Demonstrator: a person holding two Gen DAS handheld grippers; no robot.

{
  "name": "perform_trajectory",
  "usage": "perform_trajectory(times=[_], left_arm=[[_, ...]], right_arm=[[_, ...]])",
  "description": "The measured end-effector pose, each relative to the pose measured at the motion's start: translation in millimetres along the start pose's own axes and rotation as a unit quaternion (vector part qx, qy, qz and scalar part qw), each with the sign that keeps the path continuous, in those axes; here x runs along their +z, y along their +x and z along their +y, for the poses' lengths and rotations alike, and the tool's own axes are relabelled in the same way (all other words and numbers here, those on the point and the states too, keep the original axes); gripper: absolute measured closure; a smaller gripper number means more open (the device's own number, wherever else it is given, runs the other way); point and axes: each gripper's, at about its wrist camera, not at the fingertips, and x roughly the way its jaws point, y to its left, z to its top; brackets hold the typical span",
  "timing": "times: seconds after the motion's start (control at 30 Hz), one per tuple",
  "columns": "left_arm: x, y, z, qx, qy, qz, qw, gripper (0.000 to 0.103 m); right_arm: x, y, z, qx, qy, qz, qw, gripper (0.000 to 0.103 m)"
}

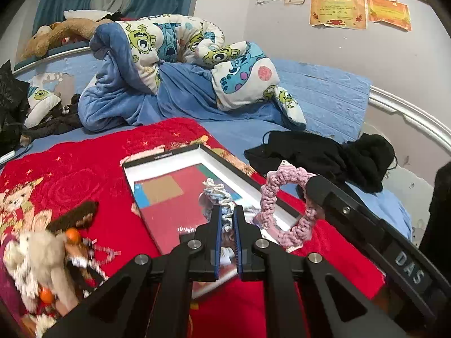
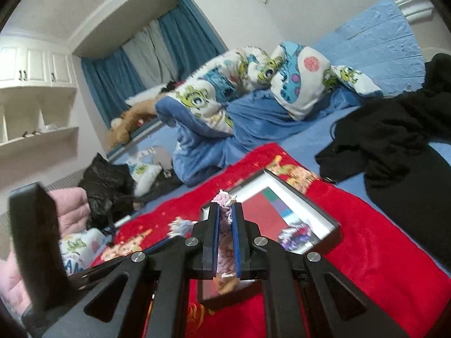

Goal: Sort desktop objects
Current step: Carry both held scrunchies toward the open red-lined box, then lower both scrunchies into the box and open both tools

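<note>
Braided pale-blue-and-white cord scrunchie (image 1: 222, 208), in the left wrist view, sits pinched between the shut jaws of the left gripper (image 1: 227, 211). Its long axis runs away from the camera, free end poking up over the shallow black-rimmed white tray (image 1: 166, 155) on the red printed blanket (image 1: 84, 169). To the right, a pink braided cord loop (image 1: 270, 202) hangs from the right gripper (image 1: 310, 186), one side over the tray's right rim. A blurred heap of plush trinkets (image 1: 36, 256) lies near left.

Through the right wrist view, the right gripper's jaws are shut on the pink loop, seen edge-on, pointing forward along the fingers. Both pieces appear headed for the tray; I would lower each clear of the rim before releasing, keeping them apart.
</note>
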Motion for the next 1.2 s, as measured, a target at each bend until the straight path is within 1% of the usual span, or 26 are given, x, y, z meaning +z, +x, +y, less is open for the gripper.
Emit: perform_trajectory(times=[0.1,0.13,0.2,0.3,0.4,0.5,0.57,0.6,0.7,0.77,0.83,0.93,1.07,1.2], left_arm=[[8,12,5,0.011,0.014,-0.006,0.9998,0.095],[11,18,9,0.013,0.015,-0.008,0.9998,0.095],[15,30,15,0.020,0.012,-0.012,0.9997,0.095],[20,50,20,0.036,0.025,-0.014,0.9989,0.095],[24,70,25,0.050,0.044,-0.019,0.9976,0.095],[26,83,36,0.047,0.037,-0.030,0.9977,0.095],[24,91,43,0.040,0.029,-0.031,0.9983,0.095],[22,98,45,0.037,0.029,-0.024,0.9986,0.095],[10,117,51,0.047,0.027,-0.008,0.9985,0.094],[2,131,57,0.052,0.009,0.014,0.9985,0.094],[-4,140,61,0.058,0.007,0.030,0.9978,0.094],[-6,139,63,0.060,0.002,0.024,0.9979,0.094],[-10,145,62,0.068,0.007,0.031,0.9972,0.094],[-10,144,62,0.068,0.008,0.030,0.9972,0.094]], right_arm=[[8,17,0,0.006,-0.006,-0.005,1.000,0.094],[12,25,-1,0.012,-0.005,-0.001,1.000,0.094],[20,46,-2,0.015,-0.013,0.021,1.000,0.094],[18,69,5,-0.013,-0.084,0.026,0.996,0.094],[13,100,-6,-0.029,-0.091,0.053,0.994,0.093],[17,125,-12,-0.058,-0.119,0.068,0.989,0.093],[20,139,-16,-0.063,-0.119,0.076,0.988,0.093],[20,143,-18,-0.063,-0.118,0.077,0.988,0.093],[9,154,-20,-0.069,-0.129,0.086,0.986,0.093],[-4,161,-23,-0.073,-0.128,0.103,0.984,0.093],[-15,167,-27,-0.081,-0.126,0.120,0.981,0.093],[-15,163,-27,-0.076,-0.124,0.116,0.983,0.093],[-23,170,-35,-0.068,-0.109,0.142,0.981,0.093],[-21,168,-44,-0.056,-0.085,0.144,0.984,0.093]])
